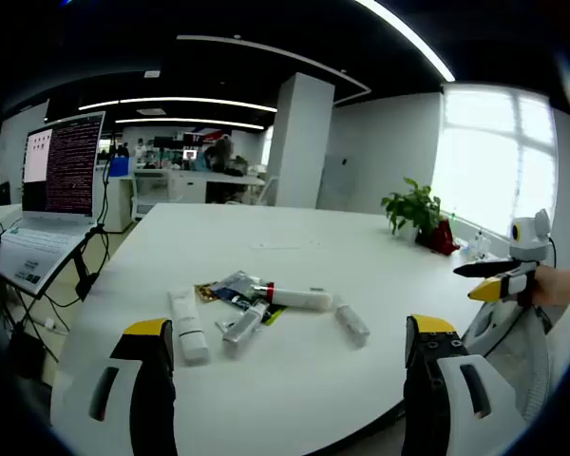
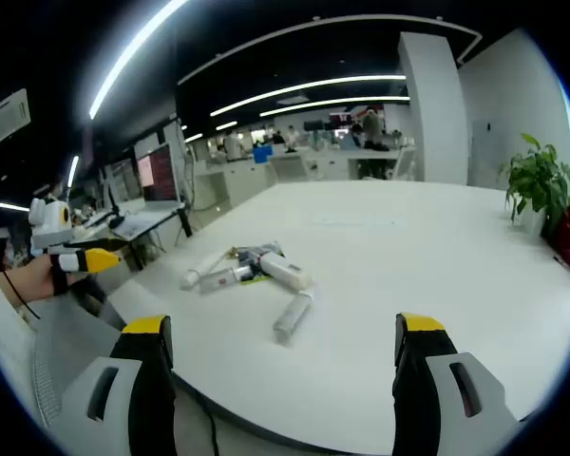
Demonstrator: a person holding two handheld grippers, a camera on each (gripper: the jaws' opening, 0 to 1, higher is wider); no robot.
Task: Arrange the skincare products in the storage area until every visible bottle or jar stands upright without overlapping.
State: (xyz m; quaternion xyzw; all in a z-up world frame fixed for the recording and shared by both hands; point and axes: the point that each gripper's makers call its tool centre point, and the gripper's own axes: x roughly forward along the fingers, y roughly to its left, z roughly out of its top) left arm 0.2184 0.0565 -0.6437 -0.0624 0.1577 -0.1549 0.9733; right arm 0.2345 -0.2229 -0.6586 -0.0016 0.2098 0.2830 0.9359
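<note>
Several white skincare tubes lie flat in a loose pile on the white table (image 1: pixel 294 399). One tube (image 1: pixel 187 326) lies at the left, one with a red band (image 1: pixel 299 297) in the middle, one (image 1: pixel 351 323) at the right, over dark sachets (image 1: pixel 230 290). My left gripper (image 1: pixel 290 328) is open, short of the pile. My right gripper (image 1: pixel 499 280) comes in from the right, in a hand. In the right gripper view the red-band tube (image 2: pixel 283 271) and a nearer tube (image 2: pixel 293 316) lie ahead of my open right gripper (image 2: pixel 283 328). The left gripper (image 2: pixel 81 259) shows at the left.
An open laptop (image 1: pixel 52 190) on a stand with cables stands off the table's left side. A potted plant (image 1: pixel 413 209) and a red object (image 1: pixel 444 237) stand at the far right edge. Bare tabletop (image 2: pixel 427 247) stretches behind the pile. Desks and people fill the room's back.
</note>
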